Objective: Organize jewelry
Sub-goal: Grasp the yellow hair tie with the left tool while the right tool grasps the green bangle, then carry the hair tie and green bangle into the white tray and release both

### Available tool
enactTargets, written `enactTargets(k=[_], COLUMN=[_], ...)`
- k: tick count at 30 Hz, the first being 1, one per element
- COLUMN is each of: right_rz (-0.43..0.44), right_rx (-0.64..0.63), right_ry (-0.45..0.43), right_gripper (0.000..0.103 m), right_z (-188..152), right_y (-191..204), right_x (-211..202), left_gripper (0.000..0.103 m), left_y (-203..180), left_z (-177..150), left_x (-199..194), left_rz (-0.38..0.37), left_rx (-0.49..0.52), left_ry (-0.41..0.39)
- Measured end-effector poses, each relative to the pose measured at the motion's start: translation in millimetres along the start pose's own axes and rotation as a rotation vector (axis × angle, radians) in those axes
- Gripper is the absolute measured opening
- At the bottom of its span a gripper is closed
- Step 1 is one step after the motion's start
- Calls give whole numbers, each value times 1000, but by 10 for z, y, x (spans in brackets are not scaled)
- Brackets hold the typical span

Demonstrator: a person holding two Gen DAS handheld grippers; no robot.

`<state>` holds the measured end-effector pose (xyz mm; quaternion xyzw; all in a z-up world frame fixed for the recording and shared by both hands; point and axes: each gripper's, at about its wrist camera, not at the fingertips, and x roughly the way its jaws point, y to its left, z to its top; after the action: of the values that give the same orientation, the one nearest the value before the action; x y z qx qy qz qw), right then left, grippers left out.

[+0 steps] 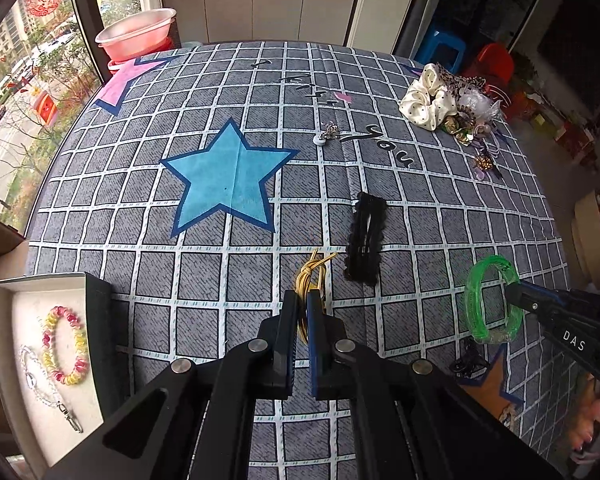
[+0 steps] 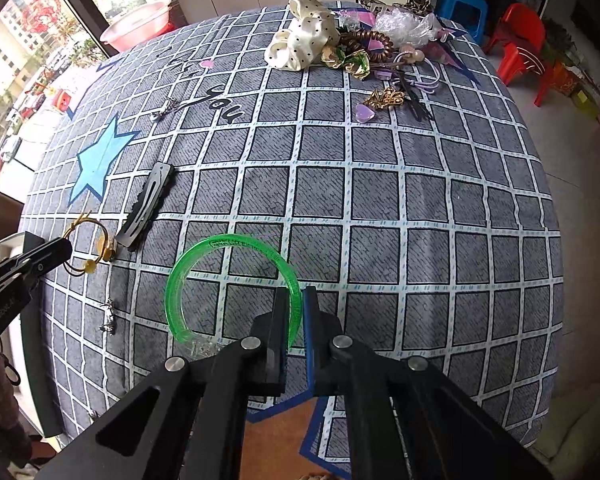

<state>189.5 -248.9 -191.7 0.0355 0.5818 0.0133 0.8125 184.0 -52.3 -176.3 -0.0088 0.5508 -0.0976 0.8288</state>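
My left gripper [image 1: 303,300] is shut on a gold wire bracelet [image 1: 310,276], held edge-on just above the checked cloth; it also shows in the right wrist view [image 2: 88,248]. My right gripper [image 2: 298,300] is shut on a clear green bangle [image 2: 204,276], also seen in the left wrist view [image 1: 490,300]. An open box [image 1: 4,320] at the lower left holds a pink-and-yellow bead bracelet [image 1: 66,346] and a clear bead chain [image 1: 44,384]. A black hair clip [image 1: 364,236] lies between the grippers.
A pile of jewelry with a cream dotted scrunchie [image 2: 300,36] sits at the far right of the table. A small silver brooch [image 1: 328,134] lies mid-table, a silver charm [image 2: 108,320] near the front left. A pink basin [image 1: 134,34] stands beyond the far edge.
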Motion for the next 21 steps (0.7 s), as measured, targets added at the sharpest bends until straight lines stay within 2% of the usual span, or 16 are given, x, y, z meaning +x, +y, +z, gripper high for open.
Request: enactTargets(k=[12, 21], right_rz=[73, 110], right_rx=[-8, -91], right_ry=[-17, -30], right_gripper=[7, 7], right_z=[-236, -238], right_y=[87, 541], right_x=[-449, -565], left_gripper=[12, 12], left_y=[298, 730], left_z=[-265, -560], left_x=[-534, -901], left_rz=[-24, -6], left_rx=[-49, -139], left_ry=[-71, -113])
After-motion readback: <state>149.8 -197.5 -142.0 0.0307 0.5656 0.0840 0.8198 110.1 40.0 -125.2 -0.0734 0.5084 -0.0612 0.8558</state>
